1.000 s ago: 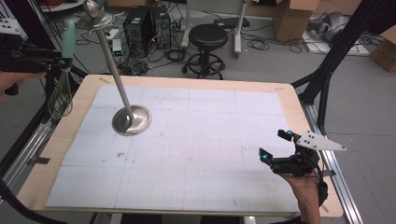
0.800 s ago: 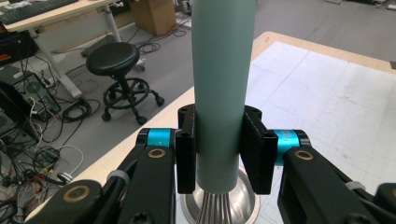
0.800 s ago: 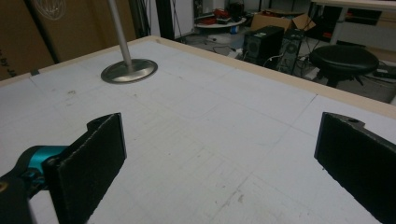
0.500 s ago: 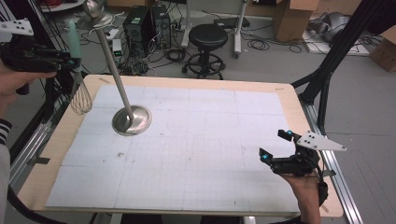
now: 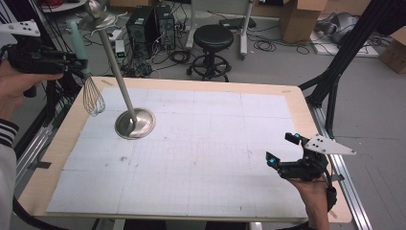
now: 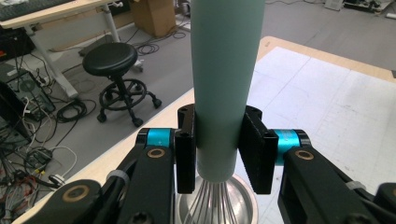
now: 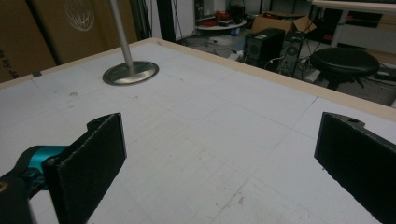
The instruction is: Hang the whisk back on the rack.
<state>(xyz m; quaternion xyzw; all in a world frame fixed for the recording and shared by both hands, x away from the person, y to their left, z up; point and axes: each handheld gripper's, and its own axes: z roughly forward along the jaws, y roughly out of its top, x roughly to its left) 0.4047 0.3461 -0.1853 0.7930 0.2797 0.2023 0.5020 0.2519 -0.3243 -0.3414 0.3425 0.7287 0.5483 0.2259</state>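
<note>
A wire whisk with a pale green cylindrical handle [image 5: 79, 43] hangs in the air above the far left corner of the desk [image 5: 297, 103], its metal wire loops pointing down and its handle tilted up and slightly away. The left gripper [image 5: 72, 61] holds it: in the left gripper view the two black fingers [image 6: 186, 149] are clamped on either side of the pale green handle [image 6: 224, 84] near its lower end, with the wires fanning out just below them. The whisk's loops hang just beside a polished metal stand with a round flat base and a tall slanted pole [image 5: 135, 123], without touching it as far as the high view shows. The stand's base sits on the white gridded mat [image 5: 201, 153] that covers most of the light wooden desk, toward its far left part.

The right gripper [image 5: 282, 151] is well apart, over the near right corner of the mat, held in the person's hand [image 5: 313, 194]. Its fingers [image 7: 88, 163] are spread wide with nothing between them, and the right gripper view looks across the mat to the stand's base [image 7: 130, 73].

Beyond the desk, a black round stool [image 5: 214, 36] stands on the grey floor among cables and black computer cases [image 5: 143, 24].
</note>
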